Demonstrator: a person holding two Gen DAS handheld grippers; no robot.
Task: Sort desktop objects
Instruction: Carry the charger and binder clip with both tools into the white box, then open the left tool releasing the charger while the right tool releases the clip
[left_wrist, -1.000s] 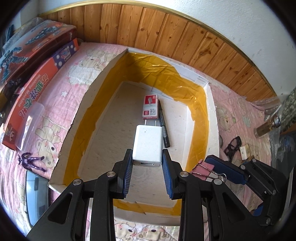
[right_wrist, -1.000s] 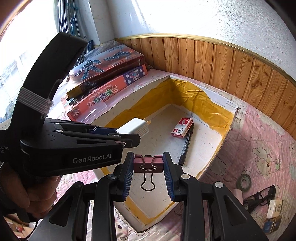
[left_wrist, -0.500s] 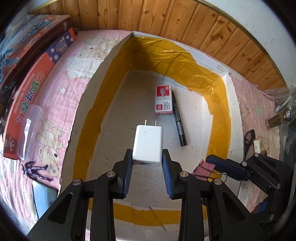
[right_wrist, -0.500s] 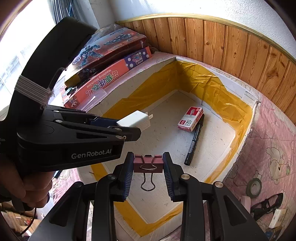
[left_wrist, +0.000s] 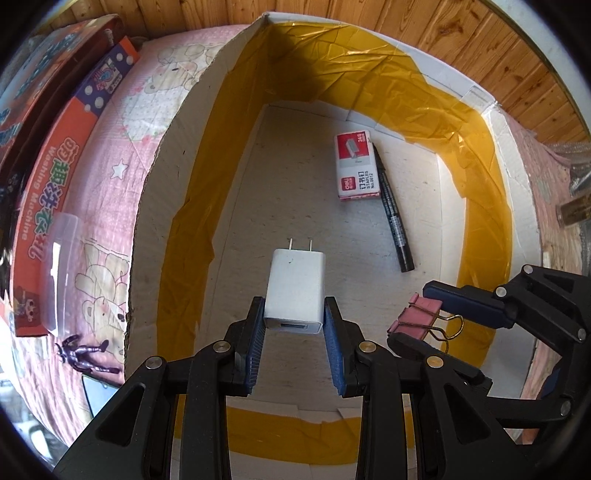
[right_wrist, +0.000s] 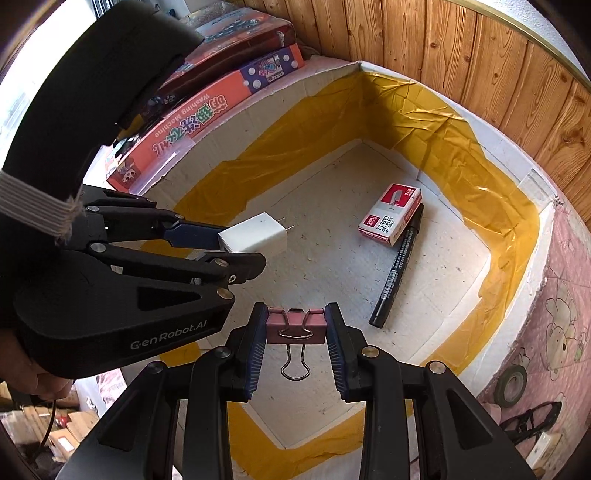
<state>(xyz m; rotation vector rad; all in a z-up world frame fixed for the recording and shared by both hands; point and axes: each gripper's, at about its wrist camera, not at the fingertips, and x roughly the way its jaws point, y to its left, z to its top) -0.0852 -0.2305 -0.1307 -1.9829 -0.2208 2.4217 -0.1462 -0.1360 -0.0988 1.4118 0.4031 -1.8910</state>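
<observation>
The left hand-held gripper (left_wrist: 294, 320) is clenched on a white USB wall charger (left_wrist: 295, 290), its blue pads pressing the charger's two sides; the two metal prongs point forward and the USB port faces the camera. The charger hangs in the air over the floor of a white cardboard box (left_wrist: 173, 122) lined with yellow tape.

The right hand-held gripper (right_wrist: 296, 326) is clenched on a pink binder clip (right_wrist: 296, 326), squeezed by its ends, with one wire handle hanging down. It is also held above the box floor, just beside the left one.

On the box floor lies a red and white staples box (left_wrist: 356, 166) printed "deli", "STAPLES" and "No.0012", touching a black marker pen (left_wrist: 394, 210) that lies along its side. The left gripper's body reads "GenRobot.AI" in the right wrist view. Outside the box, on a pink cartoon-bear cloth (left_wrist: 110, 184), an orange toy carton (right_wrist: 192, 136) reads "Washing Machine".

Compared with a second ago, both grippers have come forward and lower over the box: its floor now fills both views, and the staples box and marker appear larger. Both grips are unchanged.
</observation>
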